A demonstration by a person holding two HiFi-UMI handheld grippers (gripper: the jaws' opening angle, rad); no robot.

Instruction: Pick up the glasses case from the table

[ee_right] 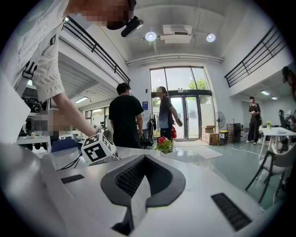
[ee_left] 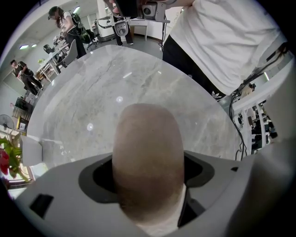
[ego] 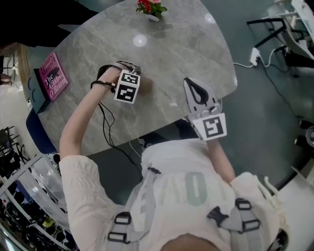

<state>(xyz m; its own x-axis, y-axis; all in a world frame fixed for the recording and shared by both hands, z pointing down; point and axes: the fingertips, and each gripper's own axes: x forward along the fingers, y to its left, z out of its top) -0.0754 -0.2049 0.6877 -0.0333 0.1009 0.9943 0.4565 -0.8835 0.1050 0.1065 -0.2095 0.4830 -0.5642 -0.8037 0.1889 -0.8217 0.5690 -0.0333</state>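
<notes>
The brown oval glasses case [ee_left: 145, 134] lies on the grey marble table [ego: 171, 54]. In the head view only a brown edge of the case [ego: 145, 86] shows beside the marker cube. My left gripper [ego: 131, 78] points straight down over it. In the left gripper view the case fills the gap between the jaws of the left gripper [ee_left: 147, 162], which stand wide and lie against both its sides. My right gripper [ego: 190, 83] is held level over the table's near edge, well right of the case. In its own view the right gripper [ee_right: 138, 194] is shut with nothing in it.
A pink book [ego: 53, 76] lies at the table's left edge. A small pot of flowers [ego: 150, 7] stands at the far edge. A black cable [ego: 105, 115] runs from the left hand over the near edge. Two people [ee_right: 127, 115] stand beyond the table.
</notes>
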